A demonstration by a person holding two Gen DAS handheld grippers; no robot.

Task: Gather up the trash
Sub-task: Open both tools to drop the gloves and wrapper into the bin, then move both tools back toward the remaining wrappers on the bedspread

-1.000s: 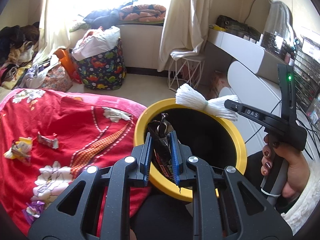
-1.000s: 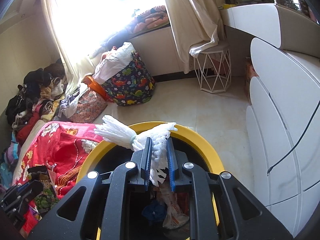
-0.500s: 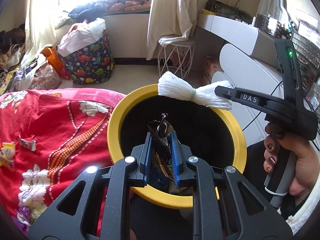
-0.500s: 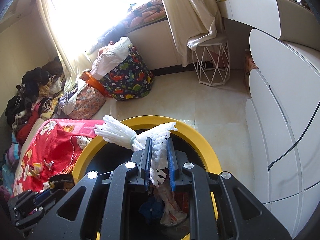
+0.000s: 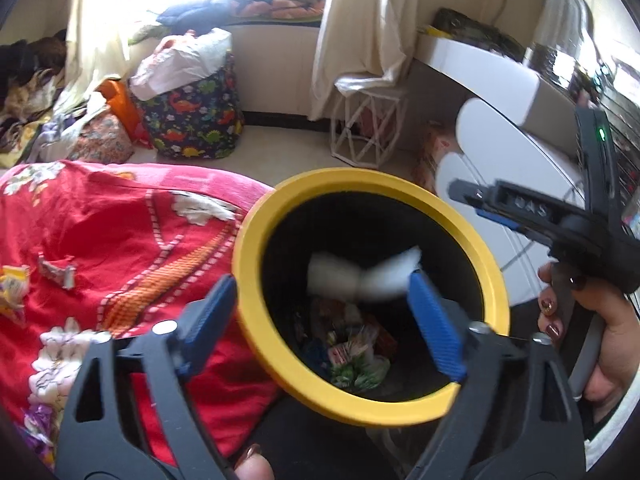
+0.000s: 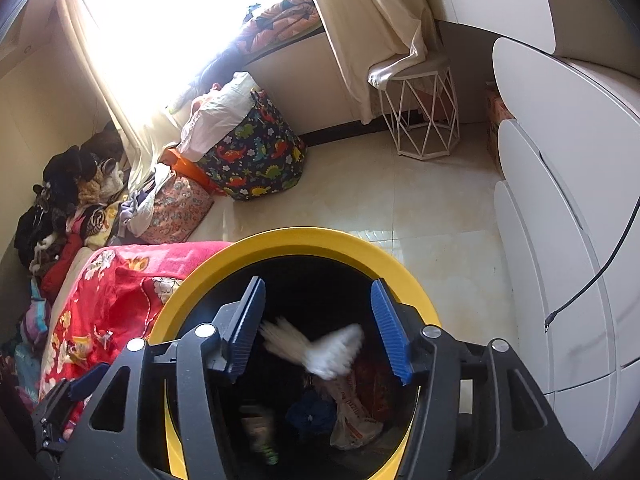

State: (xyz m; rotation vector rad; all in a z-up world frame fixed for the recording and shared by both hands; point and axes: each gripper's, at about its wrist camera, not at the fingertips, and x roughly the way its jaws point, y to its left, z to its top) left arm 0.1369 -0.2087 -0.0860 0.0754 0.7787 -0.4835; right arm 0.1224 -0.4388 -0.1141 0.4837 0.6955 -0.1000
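Note:
A black trash bin with a yellow rim stands beside the bed. My left gripper is open and empty over the bin's near rim. My right gripper is open and empty above the bin mouth; it also shows in the left wrist view. A white bundle of strings is blurred in mid-air inside the bin. Wrappers and a plastic bag lie at the bin's bottom. Small wrappers lie on the red blanket.
A dinosaur-print laundry basket and piles of clothes sit by the window. A white wire stool stands by the curtain. White drawers with a hanging cable are at the right.
Both grippers have opened. The dark wrapper has left my left gripper and the white string bundle has left my right gripper; the bundle is falling into the bin.

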